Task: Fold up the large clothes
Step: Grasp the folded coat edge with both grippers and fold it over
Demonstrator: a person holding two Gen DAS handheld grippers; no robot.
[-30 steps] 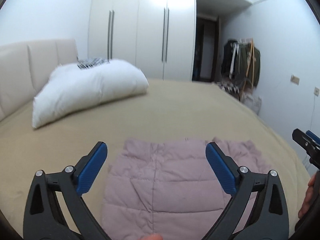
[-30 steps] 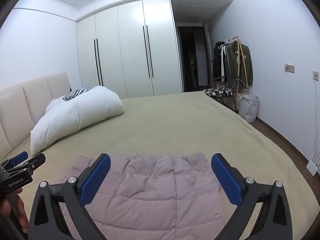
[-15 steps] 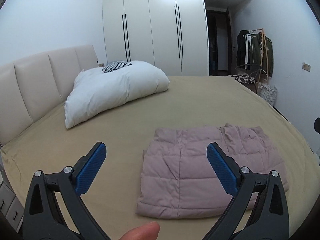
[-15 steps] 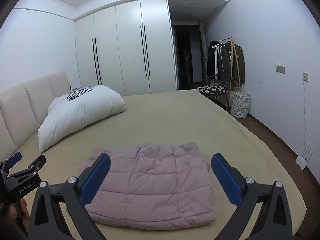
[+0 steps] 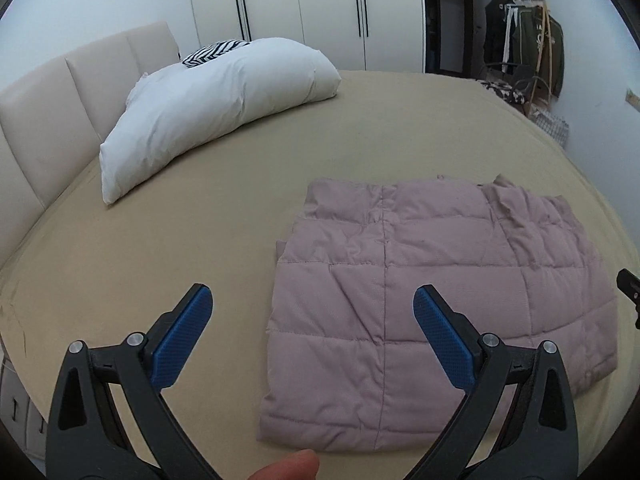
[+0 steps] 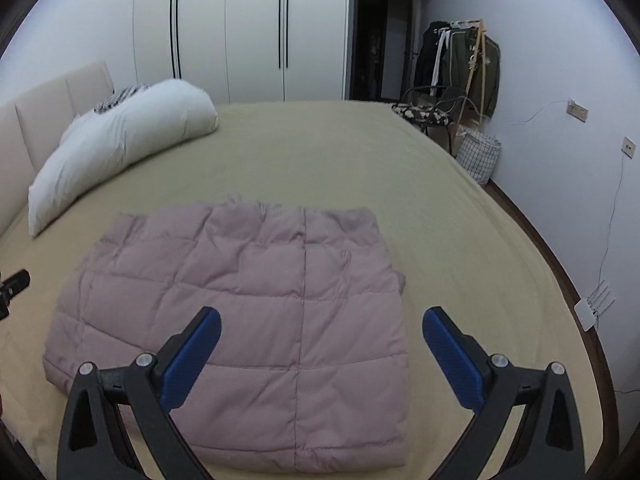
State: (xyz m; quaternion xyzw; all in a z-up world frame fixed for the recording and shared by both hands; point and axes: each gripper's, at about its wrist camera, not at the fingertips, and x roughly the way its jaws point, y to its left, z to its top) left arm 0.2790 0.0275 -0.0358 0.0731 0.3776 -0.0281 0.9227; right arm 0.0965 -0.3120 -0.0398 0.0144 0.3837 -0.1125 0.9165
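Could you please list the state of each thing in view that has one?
Pink quilted jacket: folded into a rectangle, lying flat on the bed, not held.
Left hand-held gripper: open, empty.
Right hand-held gripper: open, empty.
Wardrobe doors: closed.
White pillow: lying by the headboard.

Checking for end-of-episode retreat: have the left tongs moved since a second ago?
Yes. The left tongs have pulled back and left: the pink quilted jacket now sits farther off and rightward, with more bed visible.
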